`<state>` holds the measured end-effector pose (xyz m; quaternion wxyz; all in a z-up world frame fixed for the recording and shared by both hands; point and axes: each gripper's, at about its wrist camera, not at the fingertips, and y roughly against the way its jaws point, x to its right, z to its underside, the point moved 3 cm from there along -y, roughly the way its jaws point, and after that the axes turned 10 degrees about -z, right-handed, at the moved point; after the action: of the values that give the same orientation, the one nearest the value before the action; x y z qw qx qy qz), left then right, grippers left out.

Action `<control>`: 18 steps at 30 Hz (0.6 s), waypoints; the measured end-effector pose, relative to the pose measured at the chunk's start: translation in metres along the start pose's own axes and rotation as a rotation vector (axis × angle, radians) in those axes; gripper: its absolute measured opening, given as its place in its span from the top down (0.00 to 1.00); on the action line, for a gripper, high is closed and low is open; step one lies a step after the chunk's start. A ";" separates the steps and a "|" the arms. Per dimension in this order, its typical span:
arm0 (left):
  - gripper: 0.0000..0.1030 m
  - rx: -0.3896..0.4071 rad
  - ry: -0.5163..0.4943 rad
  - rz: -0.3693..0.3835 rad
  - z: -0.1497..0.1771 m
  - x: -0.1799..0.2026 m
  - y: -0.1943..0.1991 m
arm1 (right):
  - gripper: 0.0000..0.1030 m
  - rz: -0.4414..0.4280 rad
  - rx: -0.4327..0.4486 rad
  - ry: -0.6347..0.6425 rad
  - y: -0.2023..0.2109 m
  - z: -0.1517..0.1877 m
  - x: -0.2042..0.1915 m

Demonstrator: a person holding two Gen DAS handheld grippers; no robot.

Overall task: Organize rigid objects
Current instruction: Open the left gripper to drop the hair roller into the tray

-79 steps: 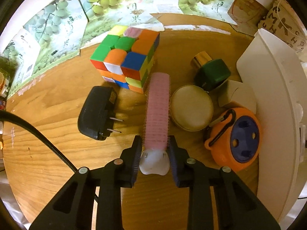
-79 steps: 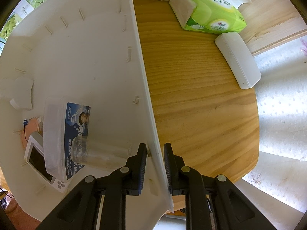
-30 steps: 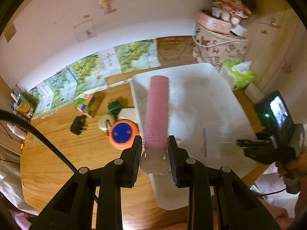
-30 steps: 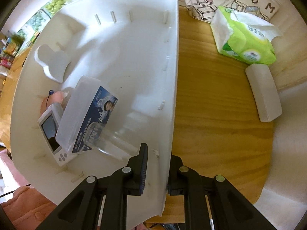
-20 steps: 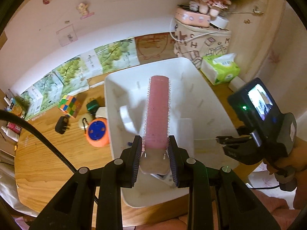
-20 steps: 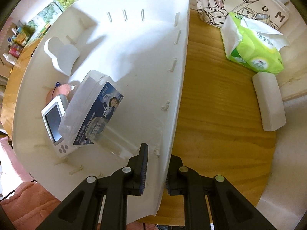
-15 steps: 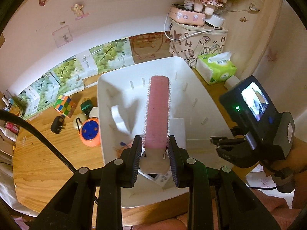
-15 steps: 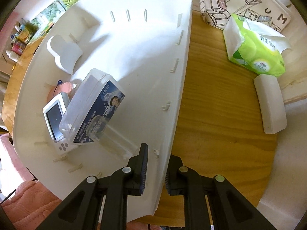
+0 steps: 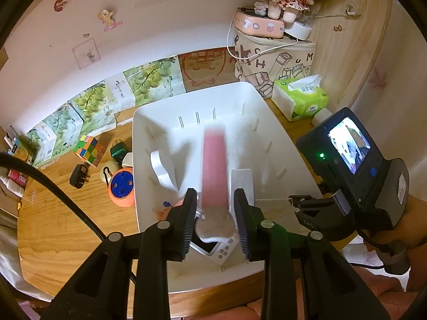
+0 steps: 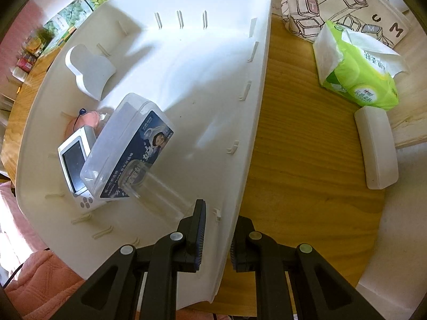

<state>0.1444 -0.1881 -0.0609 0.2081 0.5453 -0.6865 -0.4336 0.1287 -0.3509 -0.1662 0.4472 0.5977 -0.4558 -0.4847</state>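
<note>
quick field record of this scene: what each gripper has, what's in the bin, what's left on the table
left gripper: fingers have just been opening, blurred pink hair roller between them, above bin
right gripper: shut on white bin side wall
in bin: clear box, handheld game
left on table: puzzle cube, black plug, orange round item

Left tool (image 9: 215, 220) has carried the pink hair roller (image 9: 215, 170) off the table, away from the cube & charger, to above the white bin (image 9: 149, 122). Its jaws have just been opening w/ the roller between them, and the roller now shows blurred. No more level travel in the last half sec.
</note>
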 end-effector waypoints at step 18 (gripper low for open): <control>0.36 -0.039 -0.034 0.016 0.002 -0.047 -0.019 | 0.88 0.023 -0.017 -0.155 -0.005 -0.007 0.009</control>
<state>0.1685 -0.1444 -0.0683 0.2104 0.5281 -0.6857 -0.4545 0.1375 -0.3581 -0.1713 0.4212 0.5493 -0.4916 -0.5283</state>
